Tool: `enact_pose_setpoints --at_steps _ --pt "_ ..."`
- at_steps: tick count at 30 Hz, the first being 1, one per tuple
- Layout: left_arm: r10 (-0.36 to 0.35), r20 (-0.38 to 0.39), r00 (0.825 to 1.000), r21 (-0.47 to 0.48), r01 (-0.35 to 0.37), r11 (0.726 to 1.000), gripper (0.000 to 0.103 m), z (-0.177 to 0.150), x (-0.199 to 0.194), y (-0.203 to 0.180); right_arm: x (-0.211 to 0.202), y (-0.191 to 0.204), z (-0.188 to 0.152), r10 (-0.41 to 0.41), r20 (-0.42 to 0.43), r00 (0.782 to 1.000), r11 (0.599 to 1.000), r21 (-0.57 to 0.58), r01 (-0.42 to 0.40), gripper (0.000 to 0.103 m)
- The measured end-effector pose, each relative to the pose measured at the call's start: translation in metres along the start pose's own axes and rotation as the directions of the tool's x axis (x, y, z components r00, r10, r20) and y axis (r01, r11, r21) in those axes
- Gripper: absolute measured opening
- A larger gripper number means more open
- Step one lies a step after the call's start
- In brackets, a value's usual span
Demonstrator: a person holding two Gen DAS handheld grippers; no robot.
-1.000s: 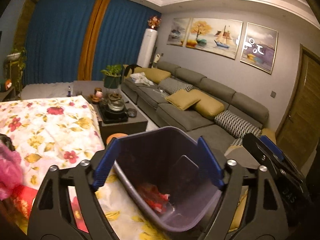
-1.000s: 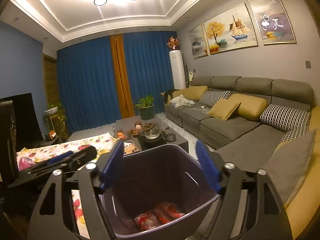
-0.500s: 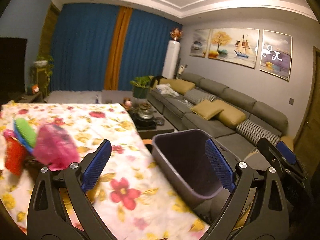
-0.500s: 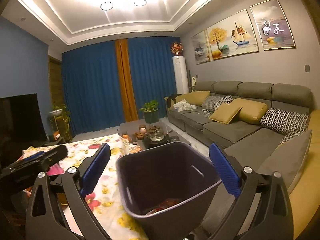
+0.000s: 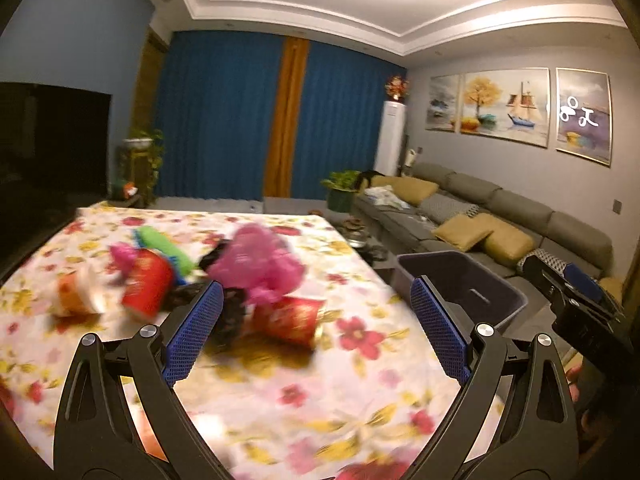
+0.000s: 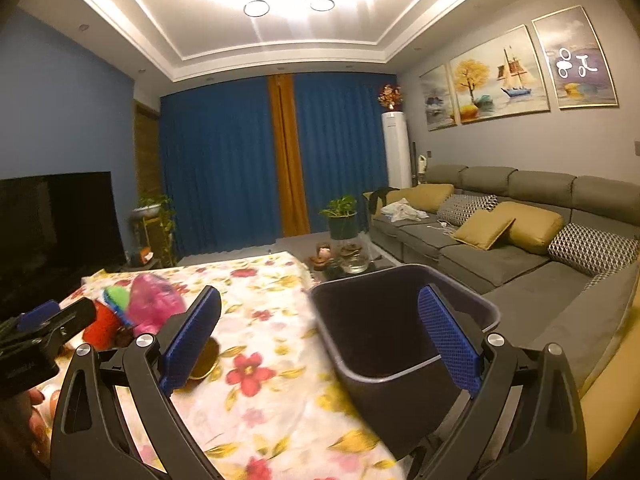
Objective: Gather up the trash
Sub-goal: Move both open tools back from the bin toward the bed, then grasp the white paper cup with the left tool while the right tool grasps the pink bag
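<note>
Lying on its side on the floral tablecloth (image 5: 304, 396), a red paper cup (image 5: 290, 320) has its long axis running roughly left to right in the left wrist view, its rim toward the right; it sits just ahead of the left gripper (image 5: 316, 328). That gripper's blue-padded fingers are spread wide with nothing between them, hovering over the cloth. Behind the cup a crumpled pink plastic bag (image 5: 258, 262) rests against something dark and blurred that cannot be made out. Left of it another red cup (image 5: 148, 284) lies tilted, its axis slanting up to the right, with a green item (image 5: 162, 246) beyond it and an orange-and-white cup (image 5: 76, 294) on its side farther left. All of this pile is motion-blurred, so finer detail is lost.

The dark grey trash bin (image 6: 384, 320) stands at the table's right edge, beside the grey sofa (image 6: 500, 248), tilted so its open mouth faces the right wrist camera. Its inside is dark and its contents cannot be seen. The right gripper (image 6: 320, 336) is also spread wide and holds nothing; its right finger (image 6: 448, 340) overlaps the bin in view, its left finger (image 6: 192, 336) hangs over the cloth.
</note>
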State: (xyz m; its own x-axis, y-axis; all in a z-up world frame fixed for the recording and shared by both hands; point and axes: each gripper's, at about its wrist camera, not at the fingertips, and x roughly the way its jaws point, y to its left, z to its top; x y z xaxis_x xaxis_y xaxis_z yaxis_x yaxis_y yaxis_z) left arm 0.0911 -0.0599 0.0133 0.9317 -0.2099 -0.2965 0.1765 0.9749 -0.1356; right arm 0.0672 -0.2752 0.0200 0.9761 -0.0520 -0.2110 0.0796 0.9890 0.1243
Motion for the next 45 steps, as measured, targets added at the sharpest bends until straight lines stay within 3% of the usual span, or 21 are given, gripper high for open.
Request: enact_pose_setpoints --at_steps 9,14,22,29,33,35,37,45 --pt "0.09 -0.002 0.996 0.019 -0.09 0.996 0.092 -0.033 -0.045 0.061 -0.009 0.051 -0.029 0.084 -0.039 0.996 0.996 -0.024 -0.085 0.095" --pt "0.092 -0.041 0.995 -0.005 -0.093 0.996 0.087 -0.055 -0.053 0.09 -0.009 0.077 -0.04 0.132 -0.069 0.989 0.989 -0.054 -0.136 0.095" --pt "0.001 -0.143 0.99 -0.054 -0.009 0.999 0.063 -0.081 -0.042 0.108 -0.007 0.105 -0.049 0.17 -0.098 0.981 0.979 -0.1 -0.179 0.095" --pt "-0.079 -0.206 0.975 -0.085 0.063 0.994 0.044 -0.092 -0.033 0.111 0.0 0.11 -0.052 0.172 -0.11 0.979 0.976 -0.114 -0.184 0.095" --pt "-0.114 -0.223 0.968 -0.09 0.096 0.991 0.024 -0.095 -0.03 0.109 0.005 0.111 -0.054 0.176 -0.125 0.976 0.975 -0.113 -0.19 0.095" --pt "-0.14 -0.223 0.965 -0.098 0.12 0.988 0.019 -0.095 -0.03 0.108 0.006 0.111 -0.053 0.175 -0.129 0.976 0.975 -0.117 -0.19 0.095" --pt "-0.143 -0.22 0.965 -0.09 0.126 0.988 0.002 -0.095 -0.03 0.105 0.009 0.113 -0.053 0.176 -0.133 0.975 0.974 -0.12 -0.192 0.094" --pt "-0.126 -0.154 0.98 -0.072 0.116 0.991 0.002 -0.072 -0.033 0.103 0.028 0.122 -0.041 0.192 -0.143 0.971 0.968 -0.132 -0.211 0.092"
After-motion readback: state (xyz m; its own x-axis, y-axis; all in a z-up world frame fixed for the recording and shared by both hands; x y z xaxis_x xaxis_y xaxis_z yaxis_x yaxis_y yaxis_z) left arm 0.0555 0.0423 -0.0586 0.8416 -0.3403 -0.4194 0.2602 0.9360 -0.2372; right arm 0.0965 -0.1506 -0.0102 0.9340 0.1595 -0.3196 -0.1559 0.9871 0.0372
